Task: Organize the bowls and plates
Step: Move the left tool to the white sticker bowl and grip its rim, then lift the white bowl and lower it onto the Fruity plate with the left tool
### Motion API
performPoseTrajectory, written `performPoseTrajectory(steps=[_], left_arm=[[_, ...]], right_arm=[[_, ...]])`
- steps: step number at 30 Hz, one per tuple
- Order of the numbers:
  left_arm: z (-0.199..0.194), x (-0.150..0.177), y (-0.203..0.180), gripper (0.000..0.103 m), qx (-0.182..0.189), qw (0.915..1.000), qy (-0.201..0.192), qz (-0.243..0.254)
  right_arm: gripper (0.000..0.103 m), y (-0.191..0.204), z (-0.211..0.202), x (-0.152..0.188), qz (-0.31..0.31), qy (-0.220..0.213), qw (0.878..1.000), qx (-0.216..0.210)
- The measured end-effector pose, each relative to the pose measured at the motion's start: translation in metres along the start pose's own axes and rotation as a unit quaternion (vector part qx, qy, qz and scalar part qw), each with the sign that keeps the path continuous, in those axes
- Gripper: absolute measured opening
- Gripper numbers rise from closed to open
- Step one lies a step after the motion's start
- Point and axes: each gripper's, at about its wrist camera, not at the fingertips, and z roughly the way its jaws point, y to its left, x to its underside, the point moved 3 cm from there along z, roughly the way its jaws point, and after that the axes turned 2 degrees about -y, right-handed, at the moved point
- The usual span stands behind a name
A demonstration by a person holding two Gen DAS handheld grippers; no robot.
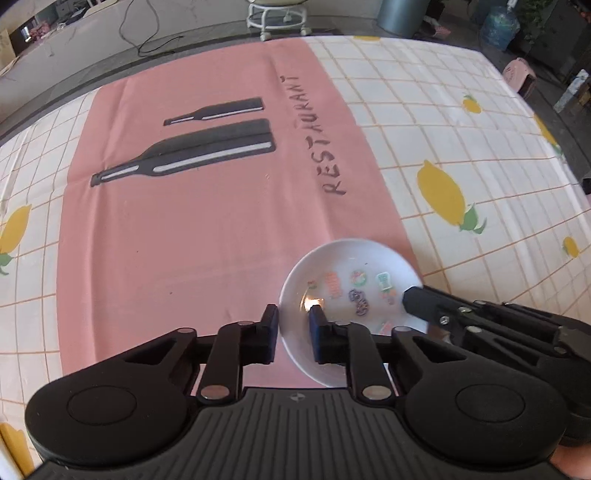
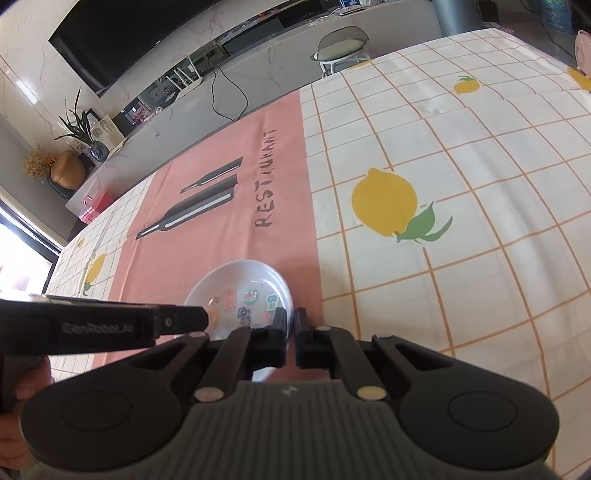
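Table under lemon-print checked cloth point(image 2: 461, 155) with a pink "RESTAURANT" mat point(image 1: 207, 229). White dish point(image 1: 347, 284) sits at the mat's near right corner. Left gripper point(image 1: 293, 325) and right gripper point(image 2: 290, 325) each clamp its rim. Stool point(image 1: 277, 14) and television point(image 2: 155, 33) stand beyond the far edge.

Left gripper point(image 1: 293, 319) and right gripper point(image 2: 290, 325) (both angled downward) each clamp a rim

The small white bowl point(image 1: 347, 291) was seen to be of glossy, smooth ceramic, with a bright reflection inside it. The pink mat point(image 1: 207, 229) and the checked tablecloth point(image 1: 461, 122) were of matt cloth, lightly creased. Both grippers, the left gripper point(image 1: 293, 325) and the right gripper point(image 2: 290, 332), were made of matt black plastic with small shiny metal pins.
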Motion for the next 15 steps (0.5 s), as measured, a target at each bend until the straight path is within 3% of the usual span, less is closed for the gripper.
performPoseTrajectory(steps=[2, 8, 11, 15], left_arm=[[-0.003, 0.002, 0.000, 0.008, -0.002, 0.9999, -0.013, 0.004], [-0.036, 0.008, 0.007, 0.004, 0.042, 0.9990, -0.008, -0.012], [-0.054, 0.021, -0.001, 0.004, 0.059, 0.9976, 0.024, 0.026], [-0.072, 0.044, -0.016, 0.004, 0.055, 0.9940, 0.047, 0.082]], right_arm=[[0.001, -0.001, -0.002, -0.002, 0.001, -0.002, 1.000, -0.010], [0.000, -0.002, -0.024, -0.002, 0.022, -0.003, 0.999, -0.027], [0.000, 0.000, -0.052, 0.013, 0.026, 0.003, 0.999, -0.038], [0.001, 0.010, -0.088, 0.037, 0.000, 0.011, 0.999, -0.043]])
